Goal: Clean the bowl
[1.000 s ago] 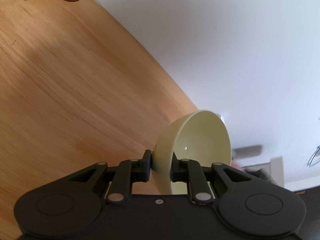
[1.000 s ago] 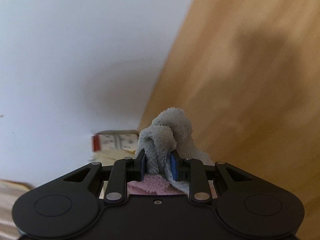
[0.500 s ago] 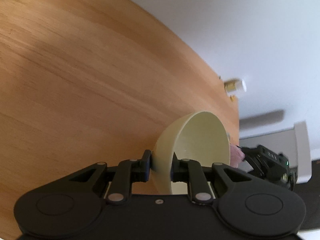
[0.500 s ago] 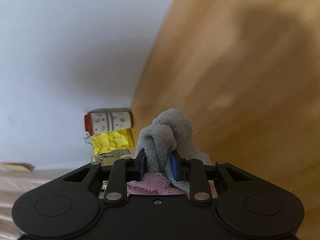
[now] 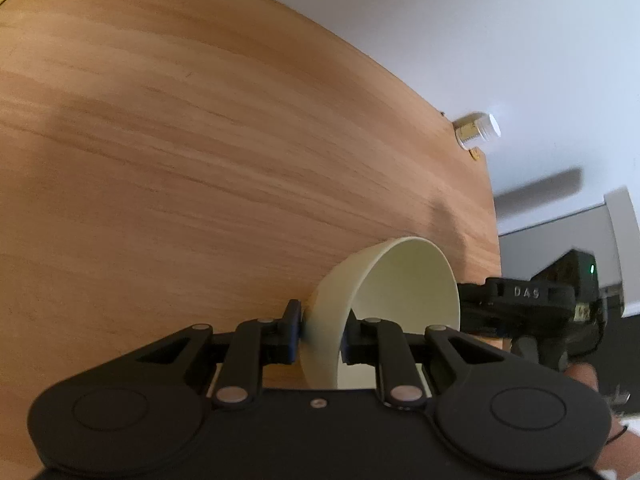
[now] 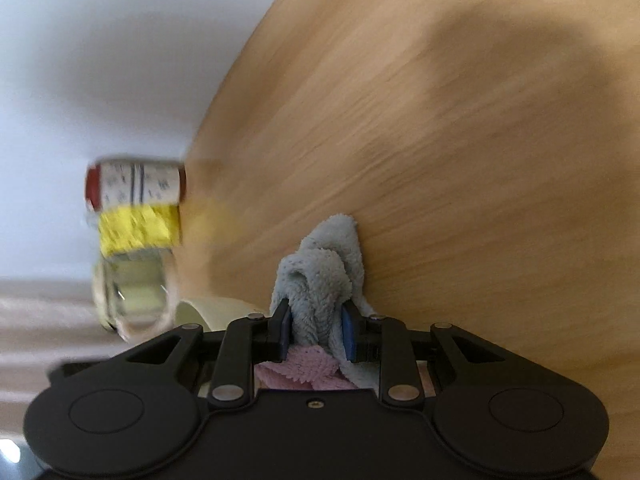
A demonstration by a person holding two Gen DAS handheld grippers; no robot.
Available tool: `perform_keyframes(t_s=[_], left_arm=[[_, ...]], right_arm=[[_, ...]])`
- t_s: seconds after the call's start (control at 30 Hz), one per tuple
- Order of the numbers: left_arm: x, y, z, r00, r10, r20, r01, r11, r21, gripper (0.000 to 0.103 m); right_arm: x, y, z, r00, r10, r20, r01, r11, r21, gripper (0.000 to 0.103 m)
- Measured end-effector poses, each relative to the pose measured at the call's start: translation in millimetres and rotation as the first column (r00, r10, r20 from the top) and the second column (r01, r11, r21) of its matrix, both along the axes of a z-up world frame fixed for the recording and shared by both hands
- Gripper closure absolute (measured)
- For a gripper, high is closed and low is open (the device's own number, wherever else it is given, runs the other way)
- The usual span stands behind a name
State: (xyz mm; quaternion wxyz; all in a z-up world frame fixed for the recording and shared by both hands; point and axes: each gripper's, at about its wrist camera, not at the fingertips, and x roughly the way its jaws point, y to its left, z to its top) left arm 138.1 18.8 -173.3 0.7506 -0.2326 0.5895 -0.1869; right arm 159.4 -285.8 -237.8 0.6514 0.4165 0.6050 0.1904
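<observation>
My left gripper is shut on the rim of a cream bowl, held on its side above the wooden table, its opening facing right. My right gripper is shut on a grey and pink cloth. The right gripper's black body shows just beyond the bowl's opening in the left wrist view. A curved cream edge, likely the bowl's rim, shows at the lower left of the right wrist view.
A small jar with a white lid stands at the table's far right corner. A red-capped white container, a yellow packet and a clear glass jar sit at the table's other end by the white wall.
Both views have swung: the left one now shows more table and the right gripper close beside the bowl. The right one has turned towards the containers and the bowl's rim has entered it.
</observation>
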Motion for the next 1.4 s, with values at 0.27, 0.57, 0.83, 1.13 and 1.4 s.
perform_keyframes(t_s=[0.27,0.57,0.83,1.13,1.4], left_arm=[[-1,-11,2,0.994,-0.104,0.046,0.101,0.993,0.057,0.086],[0,-33,18,0.954,-0.267,0.138,0.243,0.956,0.166,0.086],[-8,-54,30,0.892,-0.415,0.178,0.35,0.885,0.306,0.091],[-17,-52,32,0.865,-0.466,0.185,0.388,0.856,0.343,0.092],[-22,-48,32,0.865,-0.463,0.191,0.375,0.852,0.364,0.091]], right_arm=[[19,-7,19,0.999,-0.001,0.036,0.0,1.0,0.03,0.074],[63,19,47,0.987,0.136,0.081,-0.138,0.99,0.025,0.074],[92,91,61,0.843,0.538,0.015,-0.532,0.837,-0.128,0.071],[98,140,63,0.679,0.728,-0.099,-0.73,0.654,-0.2,0.071],[86,95,51,0.809,0.58,-0.092,-0.587,0.805,-0.089,0.071]])
